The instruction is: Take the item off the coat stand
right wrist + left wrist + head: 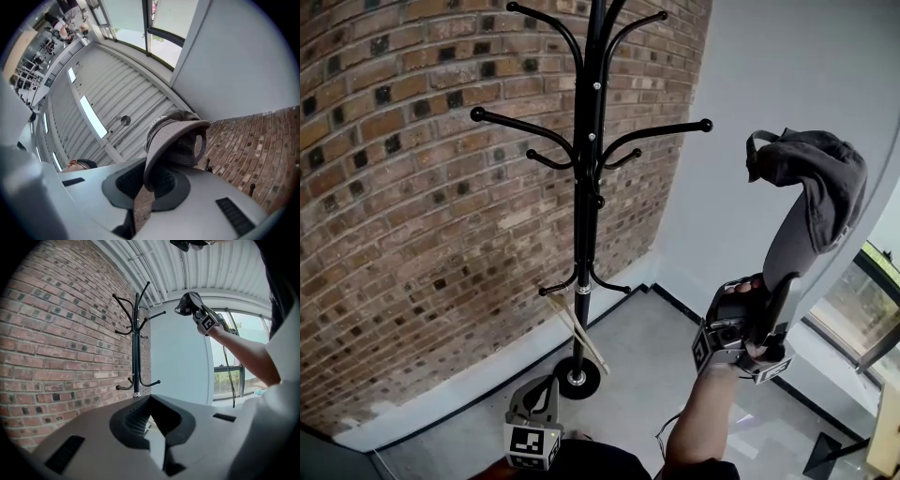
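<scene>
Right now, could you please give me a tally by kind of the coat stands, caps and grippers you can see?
coat stand: 1
cap: 1, clamped by its brim in the right gripper
grippers: 2, that one plus the empty left gripper
Total: 4
</scene>
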Demonstrator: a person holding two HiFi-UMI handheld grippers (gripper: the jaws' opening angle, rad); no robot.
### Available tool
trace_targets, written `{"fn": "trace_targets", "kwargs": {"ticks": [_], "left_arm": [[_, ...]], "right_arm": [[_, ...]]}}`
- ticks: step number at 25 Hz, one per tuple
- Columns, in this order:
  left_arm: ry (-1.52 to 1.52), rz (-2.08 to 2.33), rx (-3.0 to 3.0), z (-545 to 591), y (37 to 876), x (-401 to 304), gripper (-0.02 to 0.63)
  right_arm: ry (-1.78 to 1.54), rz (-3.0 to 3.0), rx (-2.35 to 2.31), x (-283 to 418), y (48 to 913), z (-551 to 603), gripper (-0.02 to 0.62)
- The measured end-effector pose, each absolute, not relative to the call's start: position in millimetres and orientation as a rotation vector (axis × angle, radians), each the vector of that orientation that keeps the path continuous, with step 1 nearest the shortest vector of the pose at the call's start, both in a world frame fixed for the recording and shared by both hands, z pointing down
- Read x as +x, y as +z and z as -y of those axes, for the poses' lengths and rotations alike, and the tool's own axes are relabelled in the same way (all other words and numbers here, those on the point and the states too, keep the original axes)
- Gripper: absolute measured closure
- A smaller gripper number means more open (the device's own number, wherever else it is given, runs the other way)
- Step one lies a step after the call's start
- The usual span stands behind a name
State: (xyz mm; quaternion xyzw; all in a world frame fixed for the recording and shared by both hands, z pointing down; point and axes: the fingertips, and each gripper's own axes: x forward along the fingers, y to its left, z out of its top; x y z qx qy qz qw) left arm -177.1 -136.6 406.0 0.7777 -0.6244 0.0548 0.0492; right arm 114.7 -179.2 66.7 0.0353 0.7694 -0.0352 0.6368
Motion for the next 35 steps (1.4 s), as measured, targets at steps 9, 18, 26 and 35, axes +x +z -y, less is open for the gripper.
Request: {"fn": "trace_targets", "kwargs": {"ticks": [9,18,26,35], "left_arm": [[0.115,1.701,2.425,96,426,-130,0.575],[0.035,1.600,2.519,58,417,-86,0.575],[0.018,1.540,2.566,41,412,-33,0.575],[0.084,1.419,2.640,22,411,69,0.575]], "right_arm": [[-0.140,-1.941,-0.160,117,113,129,0.565],[-0.210,-2.064,-0.409,131,160,75,0.565],[-0.320,-2.138,-0.569,151,212,45,0.565],[-0.373,-2.299,-0.897,197,286,7,0.565]]}}
